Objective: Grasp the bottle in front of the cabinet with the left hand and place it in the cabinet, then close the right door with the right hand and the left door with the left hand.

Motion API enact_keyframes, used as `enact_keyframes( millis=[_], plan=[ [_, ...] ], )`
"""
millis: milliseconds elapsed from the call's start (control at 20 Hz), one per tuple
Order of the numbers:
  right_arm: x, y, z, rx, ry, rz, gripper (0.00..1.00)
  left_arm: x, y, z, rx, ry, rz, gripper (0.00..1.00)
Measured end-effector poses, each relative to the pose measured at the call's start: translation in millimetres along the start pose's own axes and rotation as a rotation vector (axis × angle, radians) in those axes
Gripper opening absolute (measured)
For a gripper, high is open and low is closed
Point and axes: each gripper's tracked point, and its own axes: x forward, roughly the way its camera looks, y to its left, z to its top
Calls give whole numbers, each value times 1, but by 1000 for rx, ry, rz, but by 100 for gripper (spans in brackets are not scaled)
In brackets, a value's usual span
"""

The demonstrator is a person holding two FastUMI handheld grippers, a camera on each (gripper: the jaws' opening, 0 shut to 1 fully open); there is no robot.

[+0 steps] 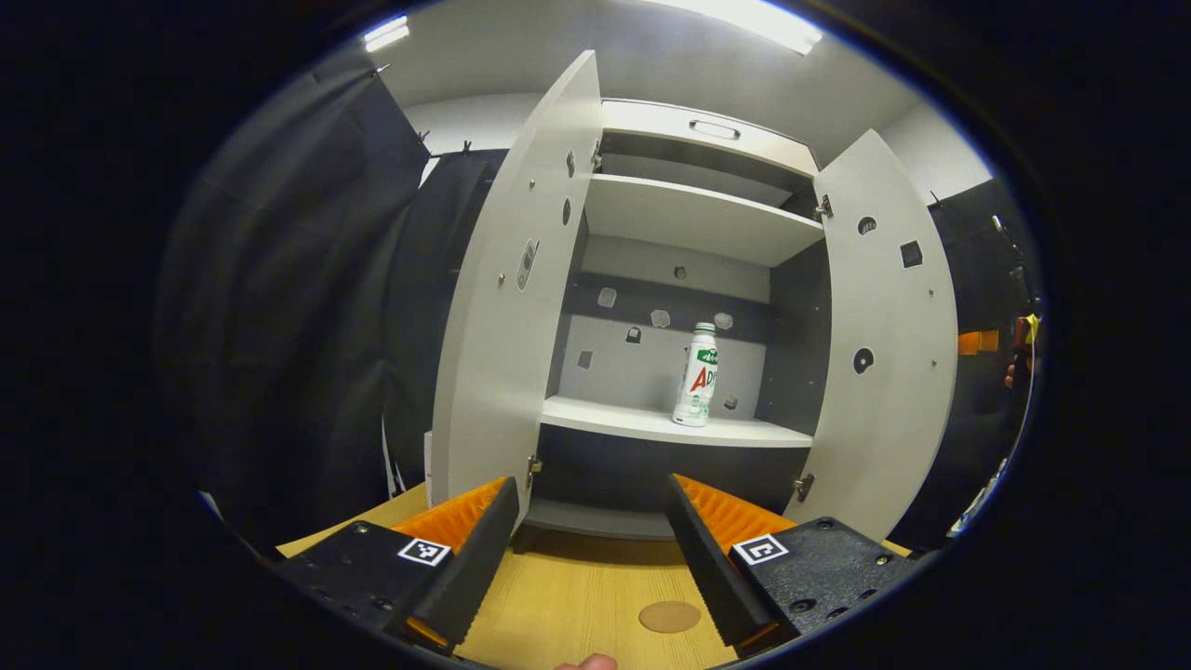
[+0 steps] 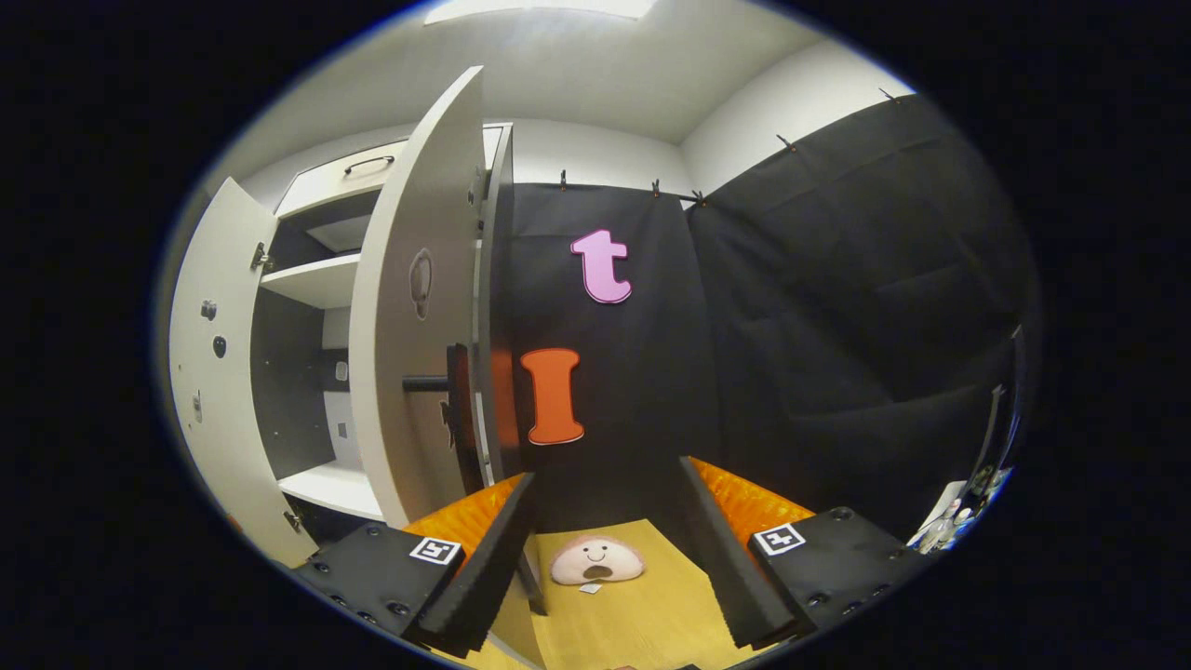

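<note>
Both doors stand open on the cabinet (image 1: 693,223) ahead of you. In the left gripper view the bottle (image 1: 696,375) stands upright on the middle shelf (image 1: 642,423), toward its right half, near the back wall and apart from both side walls. Your left gripper (image 1: 592,549) hangs back over the counter (image 1: 586,596), its fingers (image 1: 475,549) spread wide with nothing between them, aimed at the gap between the left door (image 1: 507,307) and the right door (image 1: 889,344). A round brown disc (image 1: 669,616) lies on the counter just inside the right finger. A fingertip (image 1: 586,663) of yours pokes in at the bottom edge.

In the right gripper view your right gripper (image 2: 605,558) sits beside the cabinet, out past the right door (image 2: 419,316), whose outer face swings toward the camera. Its fingers (image 2: 488,558) are also wide apart and hold nothing. Between them, on the counter (image 2: 642,614), lies a small pink plush face (image 2: 596,561). A dark bar (image 2: 428,382) sticks out beside the door's edge; it may be a handle, though the fisheye makes that hard to judge. The left door (image 2: 219,372) shows farther off, with the shelves (image 2: 316,279) between the two.
</note>
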Motion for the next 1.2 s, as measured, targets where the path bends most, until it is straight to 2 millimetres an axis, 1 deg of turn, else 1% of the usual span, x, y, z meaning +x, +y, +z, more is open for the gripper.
enact_keyframes(
  millis=[50,100,150,200,250,350,400,450,700,750,800,850,900,950,1050,1100,1200],
  plan=[
    [7,3,2,-2,6,5,98,-1,2,1,0,-1,5,95],
    [10,3,2,-7,9,-1,98,-2,3,1,-2,-2,8,95],
    [13,-2,6,-10,-4,-12,87,-4,4,2,-6,-3,13,95],
    [16,0,10,-8,-16,-13,96,-5,5,2,-9,-3,17,95],
    [18,1,13,-7,-26,-9,96,-6,7,1,-11,0,22,95],
    [19,2,14,-20,-33,3,96,-6,9,1,-13,4,27,95],
    [18,4,14,-21,-38,18,100,-5,10,1,-14,2,29,95],
    [18,7,12,-20,-31,31,96,-3,8,2,-21,0,26,95],
    [15,18,7,-22,-15,57,95,7,-18,13,-63,-29,-35,95],
    [14,24,6,-22,-14,78,85,9,-23,12,-62,-30,-46,95],
    [13,31,6,-19,-9,96,100,10,-29,12,-67,-28,-59,95],
    [11,38,4,-15,-2,114,92,12,-34,12,-76,-26,-72,95],
    [9,45,4,-12,-2,126,82,11,-37,12,-83,-26,-80,95],
    [8,49,4,-12,-2,133,92,13,-38,11,-84,-21,-83,95],
    [7,58,4,-19,-6,136,92,13,-35,11,-78,-17,-76,95],
    [6,61,4,-22,-8,137,81,11,-33,11,-76,-18,-68,95],
    [5,70,3,-20,-2,144,81,9,-26,11,-70,-18,-45,95]
  ],
)
